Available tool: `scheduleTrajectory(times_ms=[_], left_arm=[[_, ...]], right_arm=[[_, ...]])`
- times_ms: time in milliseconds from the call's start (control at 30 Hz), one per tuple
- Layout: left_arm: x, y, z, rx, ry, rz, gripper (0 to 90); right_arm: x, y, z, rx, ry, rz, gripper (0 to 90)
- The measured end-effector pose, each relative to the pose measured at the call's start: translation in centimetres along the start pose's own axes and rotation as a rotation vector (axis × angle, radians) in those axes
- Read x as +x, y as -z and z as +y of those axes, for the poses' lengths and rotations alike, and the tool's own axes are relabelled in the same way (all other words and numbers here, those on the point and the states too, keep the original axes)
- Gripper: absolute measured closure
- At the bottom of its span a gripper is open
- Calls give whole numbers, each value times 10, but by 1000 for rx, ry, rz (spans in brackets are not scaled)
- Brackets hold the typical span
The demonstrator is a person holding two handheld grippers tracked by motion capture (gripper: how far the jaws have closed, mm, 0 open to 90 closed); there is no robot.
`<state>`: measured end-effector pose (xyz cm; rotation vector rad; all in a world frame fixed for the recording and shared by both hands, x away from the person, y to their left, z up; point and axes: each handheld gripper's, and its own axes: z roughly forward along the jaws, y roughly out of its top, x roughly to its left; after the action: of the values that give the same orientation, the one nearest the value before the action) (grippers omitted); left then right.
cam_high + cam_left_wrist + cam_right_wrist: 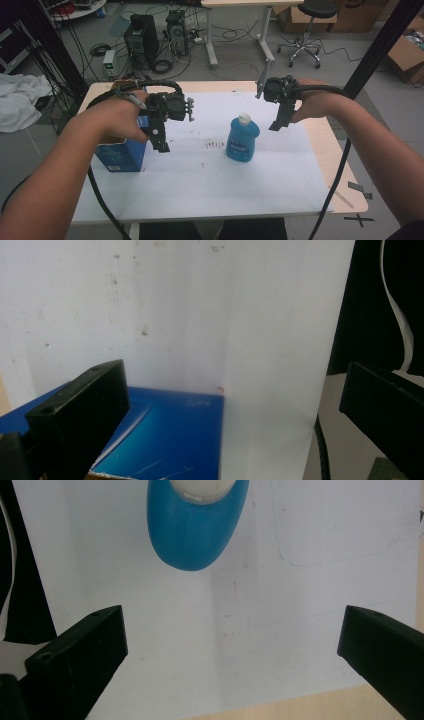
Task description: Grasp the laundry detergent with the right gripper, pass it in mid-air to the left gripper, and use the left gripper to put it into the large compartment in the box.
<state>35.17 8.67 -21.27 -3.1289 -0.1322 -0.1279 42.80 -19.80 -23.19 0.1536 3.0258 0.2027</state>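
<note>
A: How many things sit on the desk [300, 200]?

B: 2. There is 1 blue bottle [242, 137] with a white cap, standing upright near the middle of the white sheet [200, 185], and 1 blue box [120, 155] at about 9 o'clock from it, near the desk's left edge.

A: And the claws?

B: 2 as well, 1 in each hand. The left claw [161, 145] hangs above the box's right side, at roughly 9 o'clock from the bottle. In the left gripper view its 2 black jaws stand wide apart with nothing between them, the box top [165, 440] lying below.

A: The right one?

B: The right claw [276, 125] hovers at about 2 o'clock from the bottle, near it but not touching. In the right gripper view its 2 jaws are spread wide and empty, and the bottle [197, 525] shows at 12 o'clock, well beyond the jaw tips.

A: Anything behind the desk?

B: On the floor, 2 computer towers [142, 40] at 11 o'clock and 1 stool [307, 30] at 1 o'clock.
</note>
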Motion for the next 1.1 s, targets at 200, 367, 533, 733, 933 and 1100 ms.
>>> scheduleTrajectory(times_ms=[200, 367, 533, 733, 933, 1100], left_arm=[[-2, 0, 1, -6, -2, 4, 1], [-5, -1, 2, -10, -7, 3, 1], [-5, -1, 2, -12, -17, 8, 1], [-5, -1, 2, -19, -25, 9, 1], [-5, 0, 0, -25, -33, 12, 1], [-5, 1, -3, -31, -32, 14, 1]], right_arm=[[3, -1, -5, -1, -8, -4, 0], [10, -6, -12, -13, -17, -7, 0], [16, -10, -24, -63, -34, -4, 0], [22, -13, -36, -116, -68, -13, 0], [26, -19, -44, -188, -94, -15, 0], [28, -30, -48, -247, -114, -4, 0]])
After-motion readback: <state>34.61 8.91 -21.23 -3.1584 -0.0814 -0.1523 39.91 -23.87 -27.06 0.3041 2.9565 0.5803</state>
